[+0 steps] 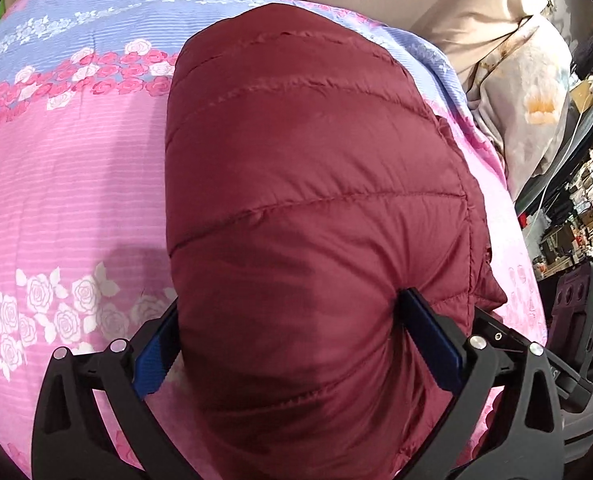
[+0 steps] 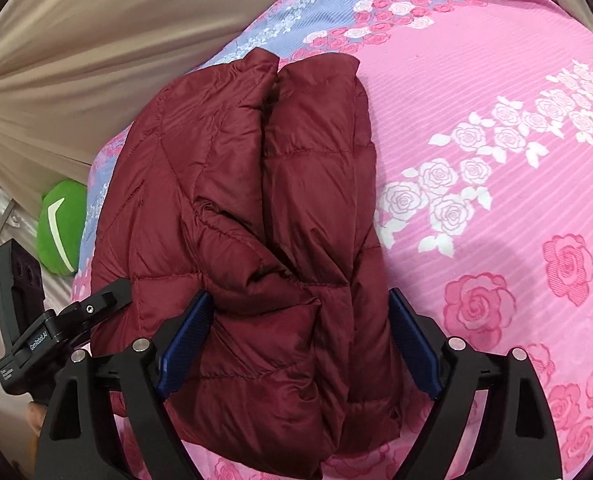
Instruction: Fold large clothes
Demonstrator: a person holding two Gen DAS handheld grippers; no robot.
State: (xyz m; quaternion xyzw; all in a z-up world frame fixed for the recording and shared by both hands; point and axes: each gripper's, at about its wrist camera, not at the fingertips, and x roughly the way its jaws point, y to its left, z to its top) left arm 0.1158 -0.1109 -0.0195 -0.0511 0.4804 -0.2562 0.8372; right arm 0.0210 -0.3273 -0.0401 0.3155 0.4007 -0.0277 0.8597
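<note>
A dark red quilted puffer jacket (image 1: 308,184) lies folded into a thick bundle on a pink and blue floral bedspread (image 1: 64,184). My left gripper (image 1: 292,332) has its blue-padded fingers pressed on either side of the jacket's near end, gripping the puffy fabric. In the right wrist view the same jacket (image 2: 256,200) shows its folded halves side by side. My right gripper (image 2: 300,328) also clamps the jacket's near end between its blue pads. The bedspread (image 2: 496,140) spreads to the right.
A beige curtain or sheet (image 2: 76,60) hangs behind the bed. A green plush item (image 2: 62,228) lies at the bed's edge. A floral pillow (image 1: 532,112) and cluttered shelves (image 1: 588,208) are to the right. The other gripper's body (image 2: 20,312) shows at the left.
</note>
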